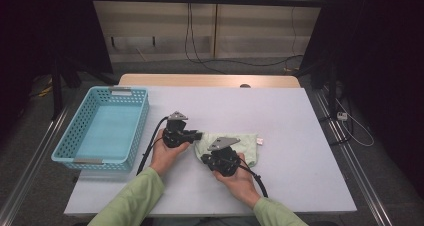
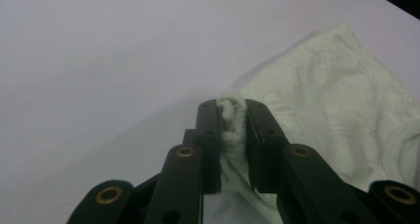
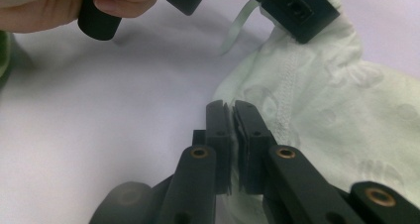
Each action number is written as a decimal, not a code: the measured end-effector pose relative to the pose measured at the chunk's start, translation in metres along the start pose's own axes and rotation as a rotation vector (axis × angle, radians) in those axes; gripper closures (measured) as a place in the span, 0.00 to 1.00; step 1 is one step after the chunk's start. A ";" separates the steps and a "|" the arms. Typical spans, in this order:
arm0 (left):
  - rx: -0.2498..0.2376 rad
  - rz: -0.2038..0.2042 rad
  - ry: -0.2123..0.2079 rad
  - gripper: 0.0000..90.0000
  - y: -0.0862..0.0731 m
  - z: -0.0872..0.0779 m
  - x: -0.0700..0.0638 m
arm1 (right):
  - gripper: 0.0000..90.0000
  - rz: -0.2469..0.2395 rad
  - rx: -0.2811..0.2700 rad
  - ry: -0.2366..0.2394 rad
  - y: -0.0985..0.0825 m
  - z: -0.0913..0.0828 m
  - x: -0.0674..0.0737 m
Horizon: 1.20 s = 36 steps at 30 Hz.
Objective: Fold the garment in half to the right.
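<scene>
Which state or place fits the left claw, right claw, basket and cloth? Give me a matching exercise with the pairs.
Things:
1. left claw
2. right claw
3. basket
4. cloth

States or places:
A. blue, at the table's left side
B. pale green, lying mid-table
C. shut on a thick bunch of cloth
D. shut on a thin cloth edge

Pairs: 1-C, 2-D, 3-A, 4-B

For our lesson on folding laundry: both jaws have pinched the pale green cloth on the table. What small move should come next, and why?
Probably lift both edges a little, together. The left gripper is shut on a bunched edge of the cloth, and the right gripper pinches a thin edge nearby. The cloth lies crumpled on the table, so raising it should let it hang open.
</scene>
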<state>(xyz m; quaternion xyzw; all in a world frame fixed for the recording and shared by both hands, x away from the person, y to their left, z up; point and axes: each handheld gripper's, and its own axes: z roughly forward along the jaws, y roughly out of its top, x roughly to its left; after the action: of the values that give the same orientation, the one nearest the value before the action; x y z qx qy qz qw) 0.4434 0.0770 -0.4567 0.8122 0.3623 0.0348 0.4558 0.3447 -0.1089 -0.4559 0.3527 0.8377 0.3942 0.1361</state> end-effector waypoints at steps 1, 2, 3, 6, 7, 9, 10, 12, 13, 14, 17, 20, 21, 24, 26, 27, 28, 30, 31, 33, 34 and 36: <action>0.004 0.007 0.002 0.87 0.000 -0.001 0.000 | 0.96 0.002 -0.004 0.002 0.000 0.000 0.000; -0.001 0.008 0.002 0.87 0.000 -0.002 0.000 | 0.96 0.002 -0.006 0.005 0.001 -0.001 0.000; 0.000 0.011 0.006 0.87 0.000 -0.002 0.000 | 0.96 0.001 -0.013 0.006 0.001 -0.002 0.000; -0.004 0.017 0.010 0.87 0.001 -0.004 -0.001 | 0.96 0.004 -0.024 0.011 0.002 -0.003 0.000; -0.003 0.021 0.015 0.87 0.001 -0.004 -0.001 | 0.96 0.008 -0.024 0.014 0.002 -0.003 0.000; -0.010 0.011 0.012 0.87 0.001 -0.006 -0.002 | 0.96 0.012 -0.027 0.019 0.002 -0.003 0.000; -0.010 0.007 0.009 0.87 0.001 -0.006 -0.002 | 0.96 0.013 -0.026 0.021 0.002 -0.003 0.000; -0.015 0.006 0.013 0.87 0.001 -0.008 -0.002 | 0.96 0.018 -0.031 0.027 0.003 -0.003 0.000; -0.013 0.010 0.015 0.87 0.001 -0.009 -0.001 | 0.96 0.018 -0.037 0.029 0.003 -0.004 0.000; -0.016 0.009 0.015 0.87 0.001 -0.010 -0.001 | 0.96 0.016 -0.044 0.031 0.003 -0.004 0.001; -0.018 0.009 0.022 0.87 0.001 -0.012 -0.002 | 0.96 0.017 -0.047 0.039 0.004 -0.003 0.001; -0.021 0.018 0.032 0.87 0.002 -0.015 -0.003 | 0.96 0.020 -0.048 0.045 0.005 -0.001 0.002; -0.026 0.019 0.036 0.87 0.003 -0.017 -0.003 | 0.96 0.022 -0.049 0.048 0.005 -0.001 0.002; -0.029 0.018 0.036 0.87 0.004 -0.020 -0.002 | 0.96 0.021 -0.051 0.051 0.007 0.001 0.004; -0.032 0.013 0.041 0.87 0.004 -0.021 -0.002 | 0.96 0.021 -0.057 0.052 0.008 0.001 0.005; -0.033 0.011 0.041 0.87 0.004 -0.022 -0.001 | 0.96 0.021 -0.058 0.055 0.009 0.001 0.005; -0.035 0.007 0.042 0.87 0.005 -0.022 -0.001 | 0.96 0.021 -0.061 0.054 0.010 0.001 0.005; -0.043 -0.001 0.046 0.87 0.006 -0.023 0.000 | 0.96 0.018 -0.067 0.055 0.011 0.001 0.005; -0.043 -0.008 0.046 0.87 0.007 -0.024 0.000 | 0.96 0.019 -0.071 0.056 0.012 0.002 0.005; -0.049 -0.005 0.057 0.87 0.009 -0.025 -0.001 | 0.96 0.027 -0.082 0.062 0.013 0.003 0.004; -0.049 -0.004 0.057 0.87 0.009 -0.026 -0.001 | 0.96 0.026 -0.081 0.063 0.014 0.003 0.004; -0.052 -0.002 0.067 0.87 0.010 -0.027 -0.001 | 0.96 0.027 -0.086 0.066 0.016 0.003 0.005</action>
<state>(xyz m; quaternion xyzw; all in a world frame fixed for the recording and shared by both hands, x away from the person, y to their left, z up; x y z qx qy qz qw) 0.4374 0.0923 -0.4330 0.7981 0.3773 0.0708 0.4645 0.3504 -0.0967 -0.4454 0.3446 0.8191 0.4432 0.1182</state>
